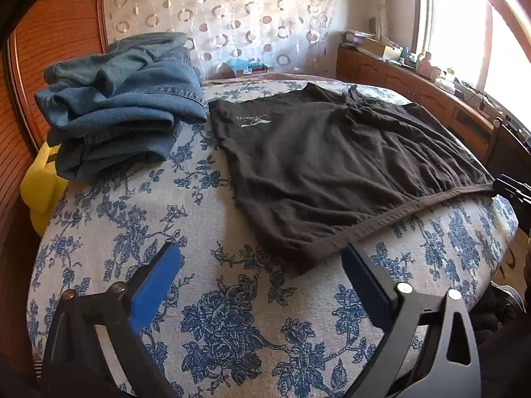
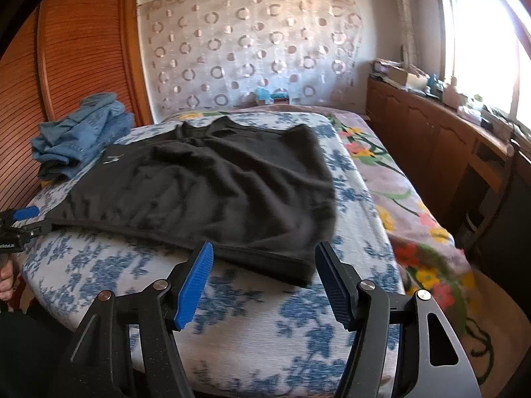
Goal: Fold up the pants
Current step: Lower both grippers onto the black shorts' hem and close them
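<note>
Black pants (image 1: 332, 165) with a small white logo lie spread flat on a blue-flowered cushion (image 1: 199, 298), waistband toward me. They also show in the right wrist view (image 2: 205, 192). My left gripper (image 1: 260, 265) is open, just short of the waistband's left corner. My right gripper (image 2: 264, 262) is open, with the waistband's right corner between its fingertips but not pinched. The left gripper shows at the left edge of the right wrist view (image 2: 20, 222); the right gripper shows at the right edge of the left wrist view (image 1: 512, 190).
A pile of folded blue jeans (image 1: 122, 99) sits at the cushion's far left, over a yellow bag (image 1: 43, 185). A wooden louvred wardrobe (image 2: 66, 66) stands on the left. A floral bedspread (image 2: 398, 192) and a cluttered wooden sideboard (image 2: 448, 132) lie to the right.
</note>
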The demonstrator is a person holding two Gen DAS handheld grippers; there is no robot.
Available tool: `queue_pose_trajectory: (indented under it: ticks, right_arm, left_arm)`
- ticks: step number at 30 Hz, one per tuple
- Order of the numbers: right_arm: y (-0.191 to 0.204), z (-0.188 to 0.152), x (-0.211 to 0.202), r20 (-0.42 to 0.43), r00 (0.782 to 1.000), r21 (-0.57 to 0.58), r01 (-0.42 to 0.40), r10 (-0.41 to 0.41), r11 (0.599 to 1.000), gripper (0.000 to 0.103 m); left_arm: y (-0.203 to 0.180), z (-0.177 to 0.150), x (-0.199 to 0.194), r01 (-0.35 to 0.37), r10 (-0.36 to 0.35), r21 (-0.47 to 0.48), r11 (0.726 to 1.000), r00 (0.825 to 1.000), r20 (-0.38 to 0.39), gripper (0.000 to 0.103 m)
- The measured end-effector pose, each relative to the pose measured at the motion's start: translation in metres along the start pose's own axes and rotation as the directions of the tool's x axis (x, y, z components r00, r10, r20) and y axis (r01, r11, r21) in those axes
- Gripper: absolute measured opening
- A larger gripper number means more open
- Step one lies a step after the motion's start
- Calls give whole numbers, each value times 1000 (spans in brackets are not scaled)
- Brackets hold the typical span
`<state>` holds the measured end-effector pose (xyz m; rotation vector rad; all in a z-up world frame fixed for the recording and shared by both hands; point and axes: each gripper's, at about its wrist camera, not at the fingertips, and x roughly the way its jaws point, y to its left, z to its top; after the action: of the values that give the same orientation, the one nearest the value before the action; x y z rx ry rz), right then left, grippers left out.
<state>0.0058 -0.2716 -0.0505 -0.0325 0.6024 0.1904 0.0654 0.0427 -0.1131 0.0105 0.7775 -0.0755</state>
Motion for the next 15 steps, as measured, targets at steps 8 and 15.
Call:
queue_pose_trajectory:
  ticks: [8, 15]
  right_arm:
    - [0, -2, -15, 2, 1000, 41, 7, -7, 999, 62]
    - [-3, -11, -25, 0, 1000, 64, -28, 28, 998, 58]
  left_arm:
    - [-3, -1, 6, 41, -41, 18, 999, 999, -15, 81]
    - [-6, -1, -2, 82, -82, 23, 996, 997, 3, 67]
